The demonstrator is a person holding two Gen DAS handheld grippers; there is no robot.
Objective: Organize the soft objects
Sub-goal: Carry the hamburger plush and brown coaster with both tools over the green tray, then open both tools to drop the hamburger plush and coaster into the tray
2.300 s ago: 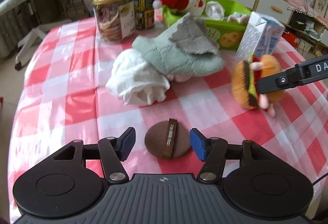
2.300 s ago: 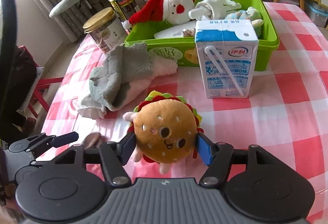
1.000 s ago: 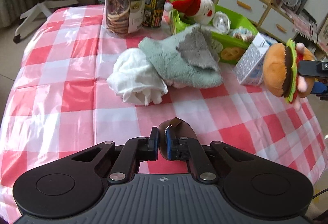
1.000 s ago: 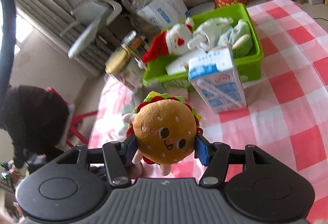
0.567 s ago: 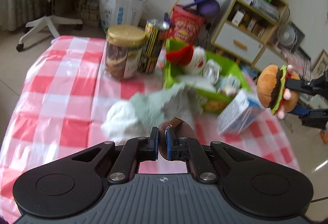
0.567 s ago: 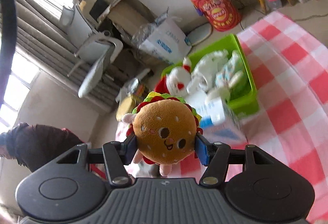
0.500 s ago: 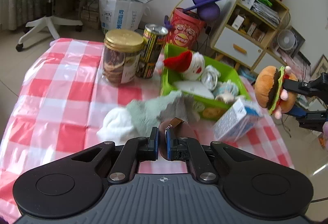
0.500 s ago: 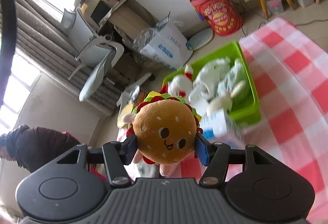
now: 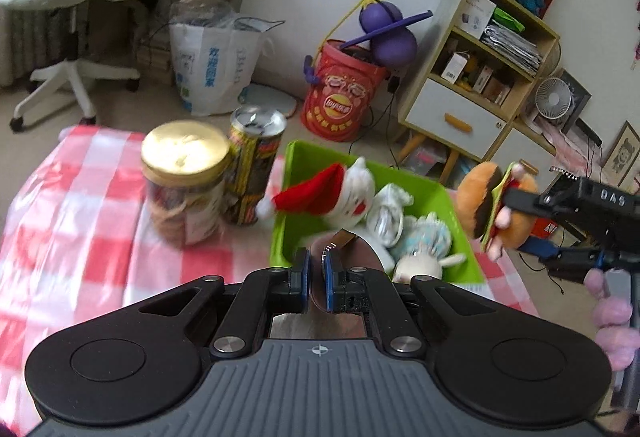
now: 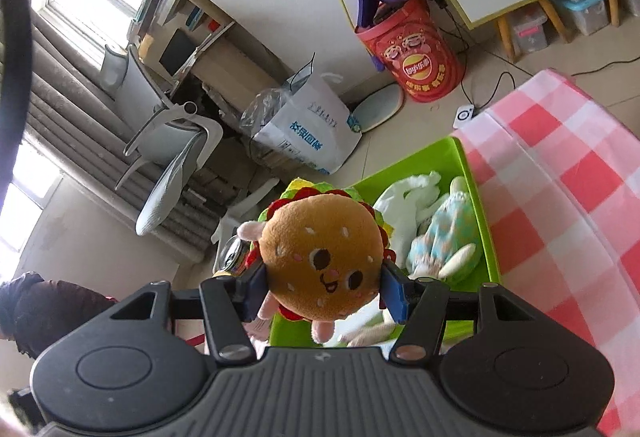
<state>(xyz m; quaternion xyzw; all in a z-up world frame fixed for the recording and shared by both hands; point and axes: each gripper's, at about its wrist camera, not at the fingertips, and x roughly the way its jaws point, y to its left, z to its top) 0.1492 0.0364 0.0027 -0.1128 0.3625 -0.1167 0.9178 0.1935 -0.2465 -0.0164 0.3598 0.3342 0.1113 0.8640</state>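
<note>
- Left gripper (image 9: 316,273), bottom centre of left view: jaws pinched almost together on puff (image 9: 340,249), a thin brown disc with a strap, held edge-on and sticking up past the pads.
- Puff likely very light, flat, floppy; edge pinch looks adequate, strap a possible second hold. Low slip risk judged, but thin rim could twist out.
- Right gripper (image 10: 322,287), lower centre of right view: jaws part open, pads pressing both sides of burger (image 10: 320,257), plush toy facing the camera, small pink limbs hanging below.
- Burger soft, squashy, light by the look; grip across the bun middle gives under the pads, so a firm squeeze seems needed. Nothing fragile.
- In left view, burger and right gripper at right edge, level with bin's right rim, seemingly above it.
- Bin (image 9: 440,197), green, centre of left view just beyond the puff; already holding Santa (image 9: 336,189), white cloth (image 9: 388,213) and bunny (image 9: 424,261).
- In right view, bin (image 10: 472,205) directly behind and below burger; free space inside hard to judge.
- Jar (image 9: 184,177) and can (image 9: 252,173) left of bin, hard goods, likely not for sorting.
- Table (image 9: 80,237) checked red-white, blurred at lower left.
- Judged: both items carried toward bin, drop pending.
</note>
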